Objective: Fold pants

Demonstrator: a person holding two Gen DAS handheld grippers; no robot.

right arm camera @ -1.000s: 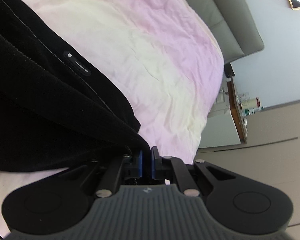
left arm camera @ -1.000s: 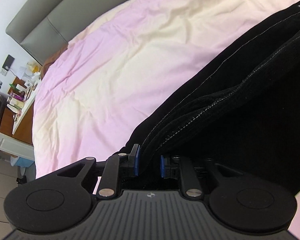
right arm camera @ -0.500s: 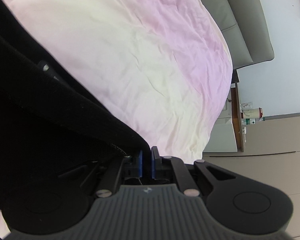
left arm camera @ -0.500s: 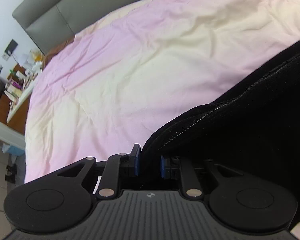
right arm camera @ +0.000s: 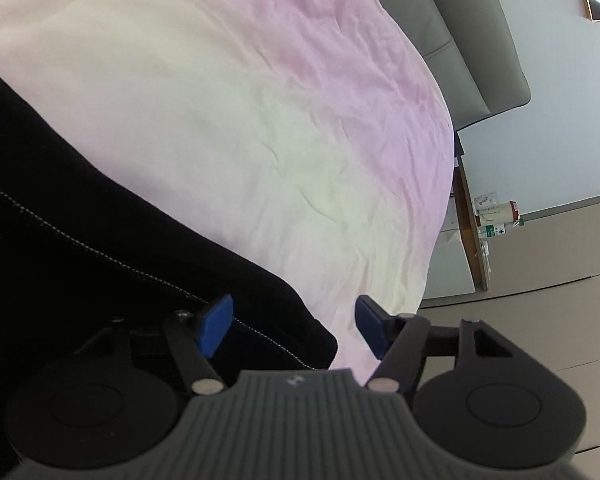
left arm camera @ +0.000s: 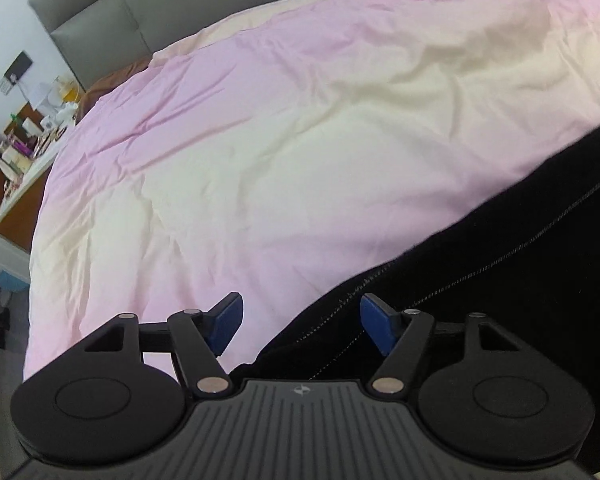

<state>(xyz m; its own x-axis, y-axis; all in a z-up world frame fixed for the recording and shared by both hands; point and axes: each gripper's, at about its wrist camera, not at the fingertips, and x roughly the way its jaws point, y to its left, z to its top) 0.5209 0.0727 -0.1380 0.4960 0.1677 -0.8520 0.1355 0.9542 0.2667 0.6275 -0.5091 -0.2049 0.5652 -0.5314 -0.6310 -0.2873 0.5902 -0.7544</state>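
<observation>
While the left gripper (left arm camera: 300,322) has its jaws spread around the black pants (left arm camera: 500,280) corner lying on the bed (left arm camera: 260,160), back it straight out so nothing snags. From the right wrist, the right gripper (right arm camera: 294,328), likewise spread, shows the opposite corner near the bed's side edge.

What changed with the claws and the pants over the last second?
Both claws let go: the left claw and right claw, earlier pinched on the black pants, now stand open. The pants' edge has dropped lower onto the pink bedspread, which is unchanged.
</observation>
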